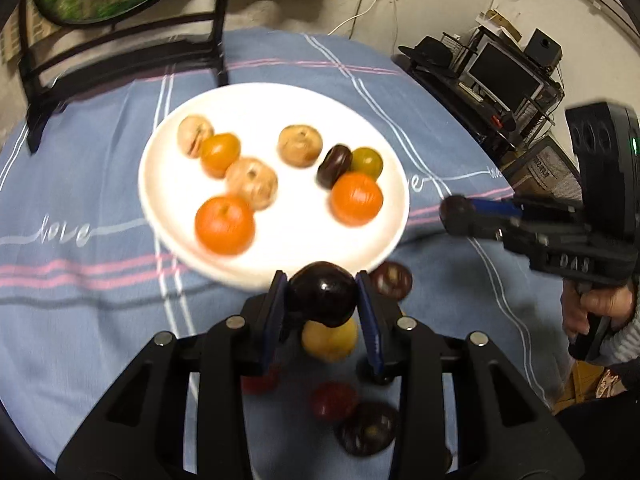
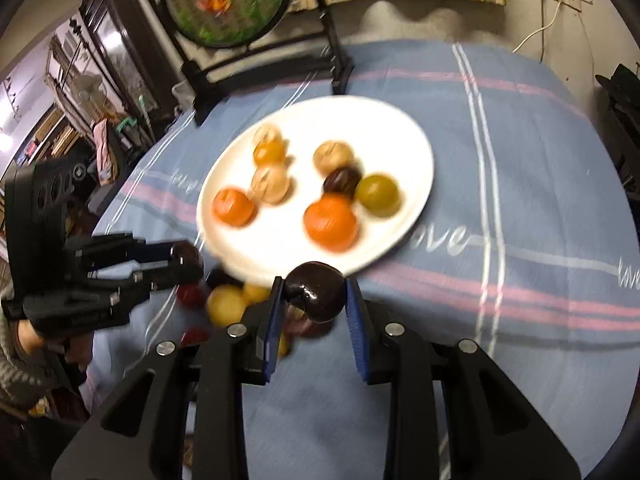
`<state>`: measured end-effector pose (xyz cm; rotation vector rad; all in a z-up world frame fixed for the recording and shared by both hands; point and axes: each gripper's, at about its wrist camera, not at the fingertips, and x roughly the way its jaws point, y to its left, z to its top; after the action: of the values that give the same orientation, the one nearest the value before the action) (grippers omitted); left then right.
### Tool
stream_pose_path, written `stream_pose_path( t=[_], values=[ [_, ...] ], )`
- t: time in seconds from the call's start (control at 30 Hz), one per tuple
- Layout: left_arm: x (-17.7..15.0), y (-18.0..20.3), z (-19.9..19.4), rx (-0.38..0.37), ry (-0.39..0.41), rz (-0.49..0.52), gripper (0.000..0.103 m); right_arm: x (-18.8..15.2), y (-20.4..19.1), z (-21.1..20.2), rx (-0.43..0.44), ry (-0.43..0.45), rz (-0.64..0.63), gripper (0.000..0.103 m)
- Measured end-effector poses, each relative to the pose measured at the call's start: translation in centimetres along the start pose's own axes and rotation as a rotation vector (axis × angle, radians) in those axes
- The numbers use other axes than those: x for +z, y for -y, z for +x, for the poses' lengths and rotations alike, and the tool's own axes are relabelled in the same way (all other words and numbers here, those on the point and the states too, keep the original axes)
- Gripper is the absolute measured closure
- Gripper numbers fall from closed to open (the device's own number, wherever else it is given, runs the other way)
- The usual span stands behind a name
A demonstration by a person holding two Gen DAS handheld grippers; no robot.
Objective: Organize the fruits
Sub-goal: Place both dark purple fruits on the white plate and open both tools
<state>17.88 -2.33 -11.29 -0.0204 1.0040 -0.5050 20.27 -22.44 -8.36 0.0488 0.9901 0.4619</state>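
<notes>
A white plate on the blue striped cloth carries several fruits: oranges, pale tan ones, a green one and a dark one. My left gripper is shut on a dark plum, held just short of the plate's near rim. From the right wrist view, my right gripper is likewise shut on another dark plum near the plate. Each gripper also shows in the other's view: the right gripper at the right, the left gripper at the left, each with its dark fruit.
Loose fruits lie on the cloth under the grippers: a yellow one, red ones and dark ones. A black stand with a round picture rises behind the plate. Shelves with electronics stand off the table's right side.
</notes>
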Motion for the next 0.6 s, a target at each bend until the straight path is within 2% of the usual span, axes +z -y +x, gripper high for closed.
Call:
stream_pose_path(
  t=[0.1, 0.3, 0.6],
  values=[
    [1.1, 0.1, 1.0, 0.001, -0.005, 0.014, 0.067, 2.2, 1.3, 0.5, -0.008, 0.027, -0.004, 0.073],
    [2.5, -0.4, 3.4, 0.017, -0.035, 0.015, 0.067, 6.4, 3.0, 4.1, -0.012, 0.038, -0.009, 0.073],
    [3.2, -1.1, 5.9, 0.023, -0.073, 0.001, 0.067, 8.5, 3.7, 8.3, -0.020, 0.016, -0.023, 0.072]
  ],
)
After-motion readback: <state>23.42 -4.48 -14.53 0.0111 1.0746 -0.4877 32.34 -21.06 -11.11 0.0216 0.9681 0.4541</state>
